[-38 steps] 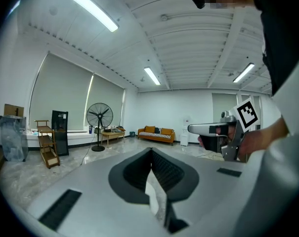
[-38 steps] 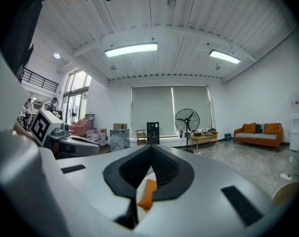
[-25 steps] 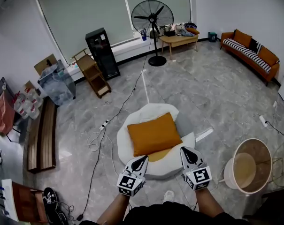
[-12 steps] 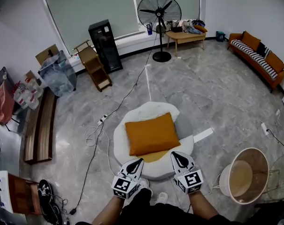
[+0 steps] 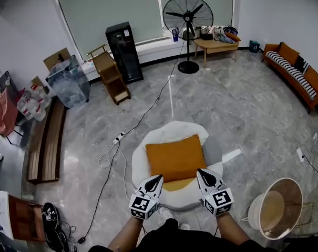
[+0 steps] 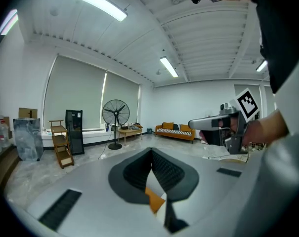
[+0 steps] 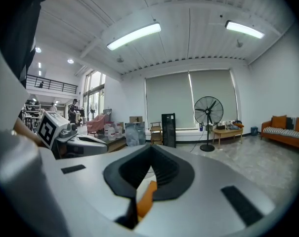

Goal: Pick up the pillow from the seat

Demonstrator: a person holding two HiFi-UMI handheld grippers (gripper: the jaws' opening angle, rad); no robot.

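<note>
An orange pillow [image 5: 175, 158] lies flat on a round white seat [image 5: 140, 162] on the floor, in the head view's lower middle. My left gripper [image 5: 159, 178] hovers at the pillow's near left corner, jaws shut with nothing between them. At the near right corner my right gripper [image 5: 199, 172] hangs the same way, shut and empty. Neither visibly touches the pillow. In the left gripper view a sliver of the orange pillow [image 6: 155, 200] shows below the closed jaws, and the right gripper view shows a like strip of pillow [image 7: 146, 198].
A round beige basket chair [image 5: 278, 206] stands at the right. A power strip and cable [image 5: 118, 138] trail left of the seat. Farther off are a standing fan [image 5: 188, 19], a black cabinet [image 5: 123, 51], a wooden shelf [image 5: 111, 77], a bench [image 5: 45, 140] and an orange sofa [image 5: 298, 73].
The head view has shifted, so the seat and pillow sit a little lower and more central. Both grippers stay shut near the pillow's front corners.
</note>
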